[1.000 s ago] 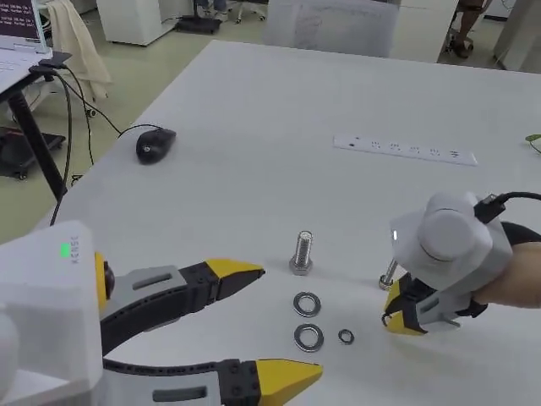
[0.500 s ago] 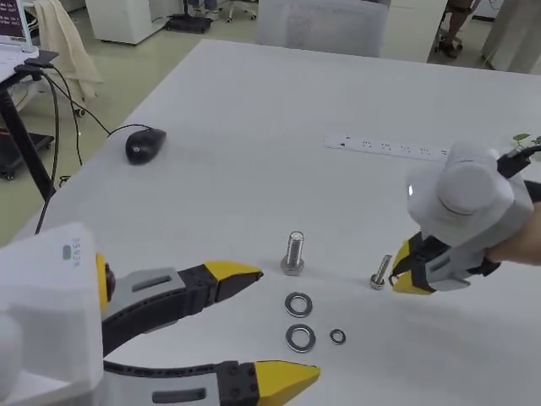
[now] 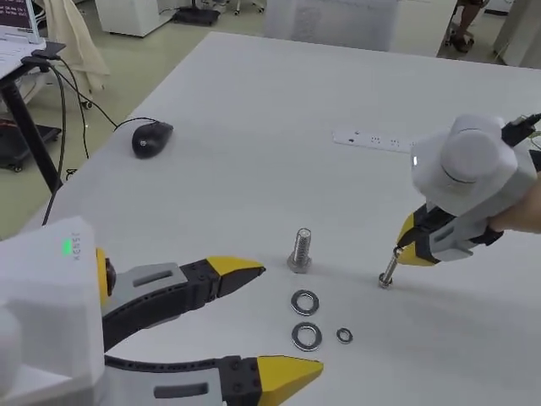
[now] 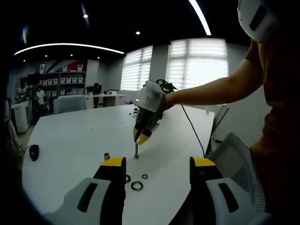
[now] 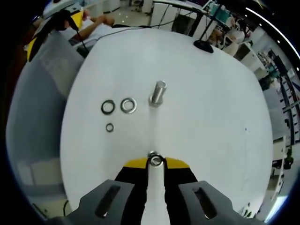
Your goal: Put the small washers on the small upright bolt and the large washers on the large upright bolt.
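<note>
The large bolt [image 3: 302,250] stands upright mid-table. In front of it lie two large washers [image 3: 305,301] [image 3: 307,336] and one small washer [image 3: 344,336]. My right gripper [image 3: 401,256] is shut on the top of the small bolt [image 3: 389,271], which leans with its foot on the table. From the right gripper view the small bolt [image 5: 155,160] sits between the closed jaws, beyond it the large bolt [image 5: 158,92] and the washers [image 5: 128,105]. My left gripper [image 3: 287,320] hovers open at the near left, nothing in it. It faces the small bolt [image 4: 136,151] and the right gripper [image 4: 143,133].
A black mouse [image 3: 152,138] lies at the far left of the white table [image 3: 254,152], and a white power strip [image 3: 372,139] at the back right. A stand with cables [image 3: 34,93] is off the table's left edge.
The right gripper has risen from beside the small bolt's foot to its top, and the bolt now leans. The left gripper has stayed put.
</note>
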A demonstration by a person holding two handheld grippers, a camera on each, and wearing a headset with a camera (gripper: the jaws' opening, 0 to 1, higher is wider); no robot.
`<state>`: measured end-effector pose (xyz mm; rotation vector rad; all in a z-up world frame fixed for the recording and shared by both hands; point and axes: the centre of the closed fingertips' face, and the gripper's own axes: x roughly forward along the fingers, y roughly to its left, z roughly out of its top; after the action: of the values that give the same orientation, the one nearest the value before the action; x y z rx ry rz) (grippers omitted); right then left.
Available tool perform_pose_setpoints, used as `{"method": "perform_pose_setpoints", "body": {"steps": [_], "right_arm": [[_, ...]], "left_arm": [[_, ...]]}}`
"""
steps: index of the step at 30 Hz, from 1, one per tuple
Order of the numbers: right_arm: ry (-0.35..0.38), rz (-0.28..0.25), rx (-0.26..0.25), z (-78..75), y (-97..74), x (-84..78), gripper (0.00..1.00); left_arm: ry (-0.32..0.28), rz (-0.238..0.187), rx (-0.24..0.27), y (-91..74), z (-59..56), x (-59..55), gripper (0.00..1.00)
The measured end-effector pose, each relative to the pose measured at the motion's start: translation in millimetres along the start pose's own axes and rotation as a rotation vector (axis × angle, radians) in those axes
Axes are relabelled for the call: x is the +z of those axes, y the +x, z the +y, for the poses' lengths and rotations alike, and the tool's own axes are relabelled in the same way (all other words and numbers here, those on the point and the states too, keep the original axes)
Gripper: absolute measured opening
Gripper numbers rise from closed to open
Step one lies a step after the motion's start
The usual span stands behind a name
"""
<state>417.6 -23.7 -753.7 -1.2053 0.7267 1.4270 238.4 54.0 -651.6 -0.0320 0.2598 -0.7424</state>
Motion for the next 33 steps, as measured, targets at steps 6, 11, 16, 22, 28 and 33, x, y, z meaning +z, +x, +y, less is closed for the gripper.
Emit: {"method": "perform_pose_setpoints", "body": {"steps": [6,11,16,22,28,33], "right_arm": [[0.002,0.016,0.015,0.4,5.9,-3.4,0.12],[-0.005,0.022,0.014,-0.7,8.3,-5.1,0.12],[-0.003,0.024,0.028,0.3,14.6,-5.5,0.12],[-0.01,0.031,0.038,1.1,26.7,-10.0,0.12],[-0.002,0.02,0.048,0.6,38.1,-16.3,0.13],[-0.004,0.024,0.054,2.9,45.3,-20.8,0.13]], "left_arm": [[-0.006,0.004,0.0,2.2,1.3,-2.0,0.54],[-0.01,0.01,0.0,4.6,2.6,-4.2,0.54],[-0.016,0.009,0.001,5.5,3.1,-5.3,0.54],[-0.023,0.018,0.003,6.1,4.6,-9.1,0.54],[-0.026,0.023,0.007,6.7,7.2,-10.7,0.54],[-0.031,0.024,0.01,6.3,10.4,-12.3,0.54]]}}
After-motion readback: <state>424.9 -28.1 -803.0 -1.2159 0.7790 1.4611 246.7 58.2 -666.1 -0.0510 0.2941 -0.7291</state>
